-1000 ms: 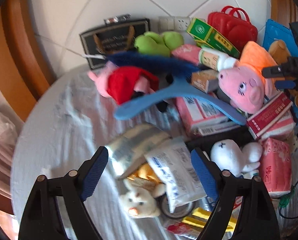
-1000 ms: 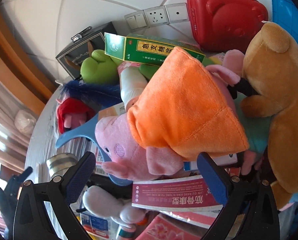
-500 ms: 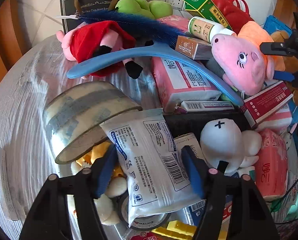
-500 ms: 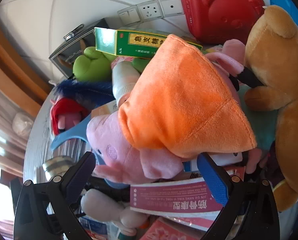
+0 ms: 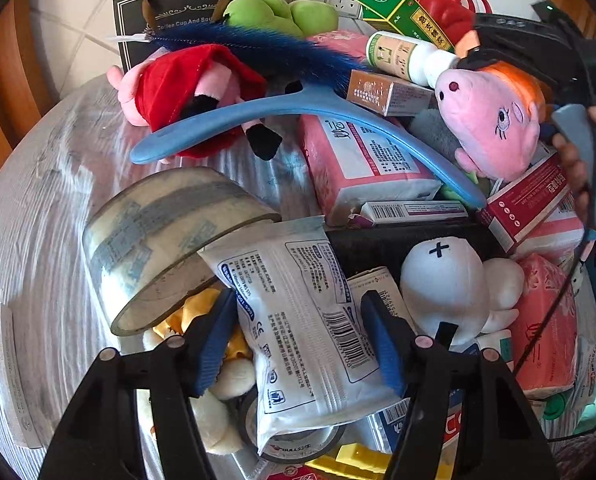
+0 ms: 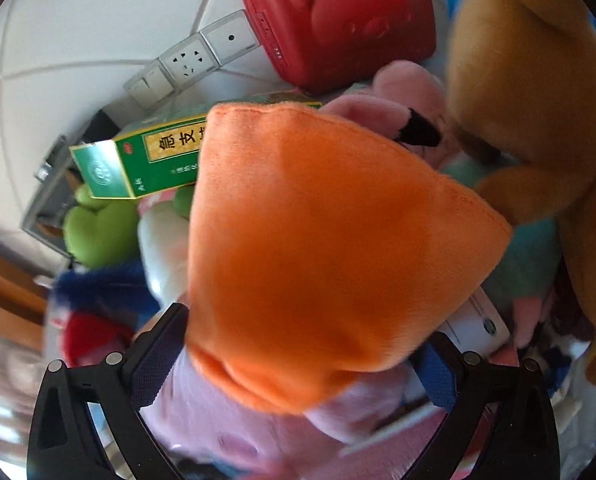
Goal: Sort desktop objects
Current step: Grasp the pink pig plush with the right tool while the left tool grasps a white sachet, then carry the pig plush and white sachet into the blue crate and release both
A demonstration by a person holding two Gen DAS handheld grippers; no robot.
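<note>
Left wrist view: the surface [image 5: 38,240] is bare at 9 o'clock and piled from 12 round to 5. Biggest in the heap is the pig plush [image 5: 493,120] at 2 o'clock. The tape roll [image 5: 158,232] leans at 9 o'clock of centre, and the white packet [image 5: 298,300] lies just below centre.

A second ago the left gripper [image 5: 299,344] stood above the packet with its fingers wide. It has since dropped and narrowed, and the blue pads now press both long edges of the packet. I judge this one ready to lift out for sorting.

In the right wrist view the right gripper [image 6: 298,368] has pushed closer and rolled. The plush's orange dress fills the frame between fingers that are spread as wide as before, with no squeeze visible through the blur. That pick looks about to begin.

Containers:
- The black tray [image 5: 397,240] at 4 o'clock seems to hold the white plush [image 5: 449,288].
- The black gift box [image 5: 194,8] stands at 11 o'clock against the wall.
- The red case [image 6: 337,20] at 12 o'clock is closed, its contents hidden
</note>
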